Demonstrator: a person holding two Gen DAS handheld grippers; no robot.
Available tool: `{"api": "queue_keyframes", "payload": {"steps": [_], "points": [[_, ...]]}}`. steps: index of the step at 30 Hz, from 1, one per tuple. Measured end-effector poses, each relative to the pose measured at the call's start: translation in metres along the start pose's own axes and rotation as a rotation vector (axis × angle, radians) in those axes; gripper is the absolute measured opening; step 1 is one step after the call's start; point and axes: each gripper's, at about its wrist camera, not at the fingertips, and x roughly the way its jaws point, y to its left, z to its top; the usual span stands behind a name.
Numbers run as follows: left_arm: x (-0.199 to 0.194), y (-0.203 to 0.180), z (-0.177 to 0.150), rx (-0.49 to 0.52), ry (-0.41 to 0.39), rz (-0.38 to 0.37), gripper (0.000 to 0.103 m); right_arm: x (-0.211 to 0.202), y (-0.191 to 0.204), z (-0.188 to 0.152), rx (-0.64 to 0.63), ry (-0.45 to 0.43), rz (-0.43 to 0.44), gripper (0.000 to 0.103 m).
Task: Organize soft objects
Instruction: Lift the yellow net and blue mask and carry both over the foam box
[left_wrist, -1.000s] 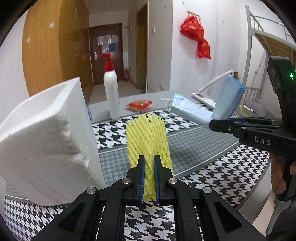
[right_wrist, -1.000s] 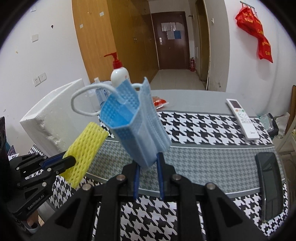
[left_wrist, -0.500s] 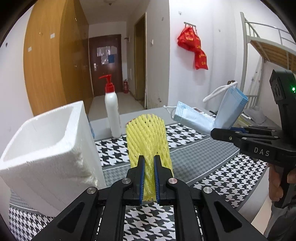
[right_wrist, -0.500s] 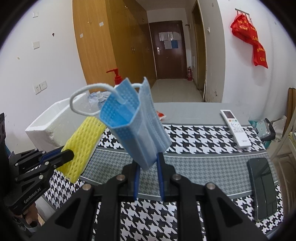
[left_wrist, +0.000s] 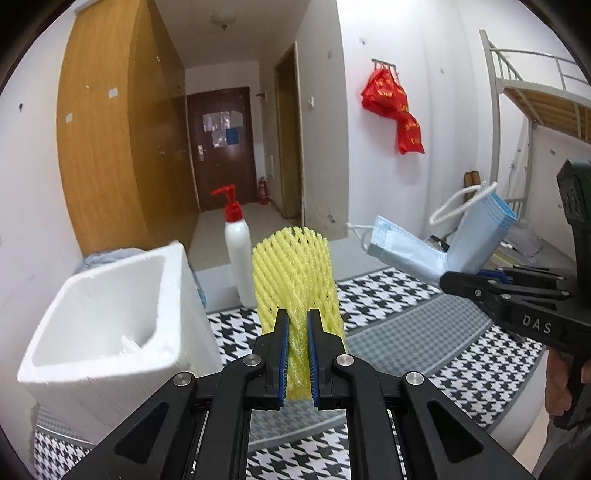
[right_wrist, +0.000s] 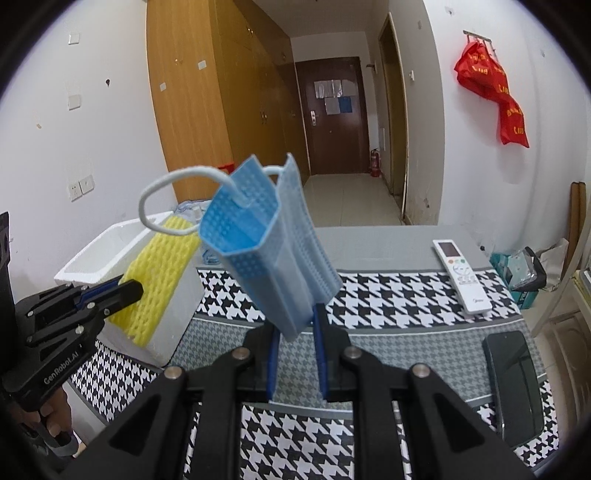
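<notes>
Left claw: the left claw (left_wrist: 297, 354) is pinching the yellow foam net (left_wrist: 295, 273) by its lower end, and the net stands up out of the fingers, clear of the bench (left_wrist: 413, 332).
Right claw: the right claw (right_wrist: 295, 363) has the folded blue face mask (right_wrist: 269, 251) nipped by its bottom corner; the mask juts up and leftward with one ear loop (right_wrist: 162, 199) curling free in the air.
Box: a white foam box (left_wrist: 107, 314) sits at the bench's left edge, open at the top, with something pale inside that I can't make out.
Where they hang: both soft things are up in the air, the net just beside the box's near wall, the mask further toward the bench's middle.
Bystanders: a pump bottle (left_wrist: 236, 254) stands behind the box, with a white remote (right_wrist: 461, 277) and a dark phone (right_wrist: 513, 380) along the right edge. None of them looks in the way.
Step in hand: carrying, I'd say, with the box as the likely home for both.
Next move: the left claw has to swing the net over the box's rim and tip it in before letting go. The mask would follow, and that dangling loop could snag on the rim.
</notes>
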Motion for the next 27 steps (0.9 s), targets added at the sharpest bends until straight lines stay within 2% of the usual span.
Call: {"api": "queue_keyframes", "payload": {"steps": [22, 27], "points": [[-0.012, 0.008, 0.021, -0.007, -0.067, -0.007, 0.010, -0.002, 0.002, 0.016, 0.006, -0.066, -0.010, 0.021], [-0.022, 0.015, 0.028, -0.008, -0.104, 0.003, 0.010, -0.006, 0.010, 0.024, 0.001, -0.090, 0.002, 0.021]]}}
